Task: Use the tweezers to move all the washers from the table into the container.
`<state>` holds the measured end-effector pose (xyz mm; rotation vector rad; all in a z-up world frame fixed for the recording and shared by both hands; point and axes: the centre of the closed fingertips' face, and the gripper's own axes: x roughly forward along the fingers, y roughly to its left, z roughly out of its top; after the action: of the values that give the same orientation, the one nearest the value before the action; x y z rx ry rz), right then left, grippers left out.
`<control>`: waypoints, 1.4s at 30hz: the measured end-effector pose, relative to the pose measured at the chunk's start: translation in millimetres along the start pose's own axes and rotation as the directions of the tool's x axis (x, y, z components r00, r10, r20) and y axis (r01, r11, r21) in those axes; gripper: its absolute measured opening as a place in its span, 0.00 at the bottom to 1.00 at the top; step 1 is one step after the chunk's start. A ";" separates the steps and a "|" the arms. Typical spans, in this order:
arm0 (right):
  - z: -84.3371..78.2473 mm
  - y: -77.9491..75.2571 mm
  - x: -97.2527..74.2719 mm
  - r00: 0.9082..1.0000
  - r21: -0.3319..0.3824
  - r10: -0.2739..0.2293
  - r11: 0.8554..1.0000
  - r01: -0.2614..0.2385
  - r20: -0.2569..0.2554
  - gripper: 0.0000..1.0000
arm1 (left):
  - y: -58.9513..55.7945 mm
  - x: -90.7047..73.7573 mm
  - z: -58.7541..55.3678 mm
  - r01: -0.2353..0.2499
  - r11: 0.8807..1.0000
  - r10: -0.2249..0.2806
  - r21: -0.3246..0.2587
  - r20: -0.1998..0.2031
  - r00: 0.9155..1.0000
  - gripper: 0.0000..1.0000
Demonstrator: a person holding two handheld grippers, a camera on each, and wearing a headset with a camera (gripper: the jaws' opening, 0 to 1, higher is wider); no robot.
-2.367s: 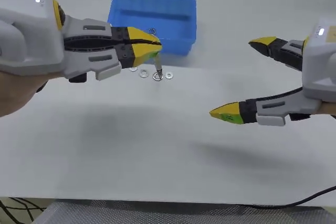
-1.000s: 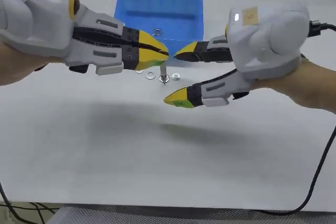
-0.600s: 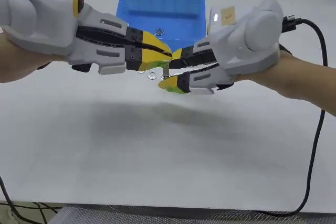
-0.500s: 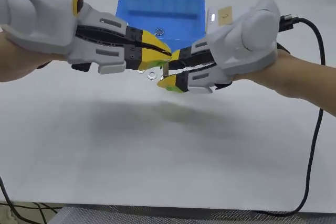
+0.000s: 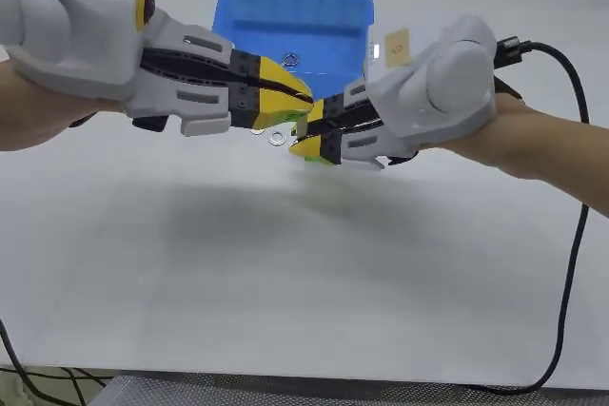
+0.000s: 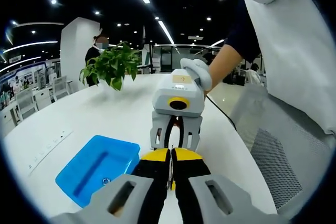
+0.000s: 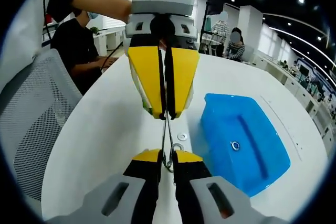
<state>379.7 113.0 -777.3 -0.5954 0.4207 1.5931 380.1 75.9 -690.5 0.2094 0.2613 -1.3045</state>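
Left gripper [image 5: 300, 102] and right gripper [image 5: 303, 136] both clamp the slim tweezers [image 7: 167, 129] over tiny washers [image 5: 276, 138] on the table [image 5: 285, 273] beside the blue container [image 5: 285, 9], washers probably light, slippery and best pinched across the rim.

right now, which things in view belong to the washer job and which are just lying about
Job:
tweezers
washers on the table
blue container
washer in the container
left gripper
right gripper

Lying about:
potted plant
mesh chair
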 end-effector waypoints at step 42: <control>78.4 -61.6 -56.2 0.971 0.021 -0.164 0.986 0.163 0.174 0.10 | -12.0 -98.8 16.5 -0.394 0.855 0.475 -0.337 0.207 0.855 0.63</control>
<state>433.1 121.4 -676.5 -0.4681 0.2385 1.4715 345.9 158.9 -644.5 -0.1600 0.1390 -0.8108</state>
